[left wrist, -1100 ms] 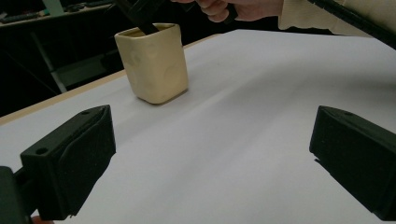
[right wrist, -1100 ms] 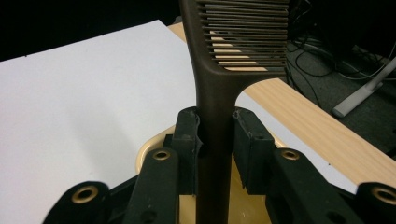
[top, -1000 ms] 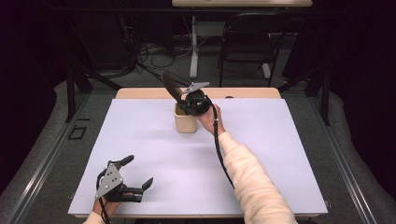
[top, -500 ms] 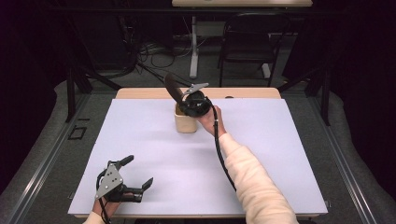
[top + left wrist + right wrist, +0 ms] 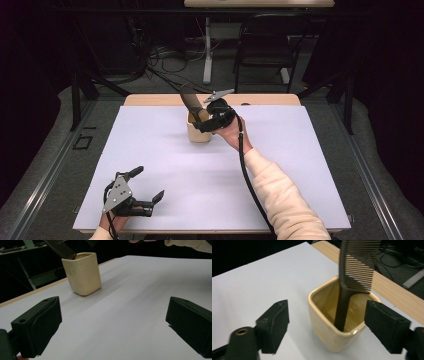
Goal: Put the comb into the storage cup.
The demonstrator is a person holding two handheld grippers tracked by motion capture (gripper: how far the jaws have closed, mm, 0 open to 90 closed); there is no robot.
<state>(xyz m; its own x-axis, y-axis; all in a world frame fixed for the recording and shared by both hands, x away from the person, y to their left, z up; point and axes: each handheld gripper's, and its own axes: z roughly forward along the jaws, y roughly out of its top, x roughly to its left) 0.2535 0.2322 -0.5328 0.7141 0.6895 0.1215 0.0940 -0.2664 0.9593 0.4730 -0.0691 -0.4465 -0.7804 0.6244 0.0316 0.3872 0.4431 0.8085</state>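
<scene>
A cream square cup [image 5: 199, 135] stands at the back middle of the white table [image 5: 300, 165]. A dark brown comb [image 5: 190, 102] stands in it, handle down, leaning to the back left. My right gripper [image 5: 202, 122] hovers just right of the cup; its jaws have just been opening. In the right gripper view they stand wide either side of the cup [image 5: 315, 297] and the comb [image 5: 357, 267], and the pads touch neither. My left gripper [image 5: 148, 183] rests open at the front left, facing the cup [image 5: 82, 273] and comb [image 5: 60, 250] from afar.
The table's wooden back edge [image 5: 270, 99] runs just behind the cup. Beyond it are a chair [image 5: 265, 50], a table leg and floor cables. The right forearm in a cream sleeve [image 5: 285, 200] crosses the table's right half.
The right gripper's jaws have opened and let go of the comb, which stays leaning in the cup. That hand has drawn back a little to the right and up. The left gripper has stayed put.
</scene>
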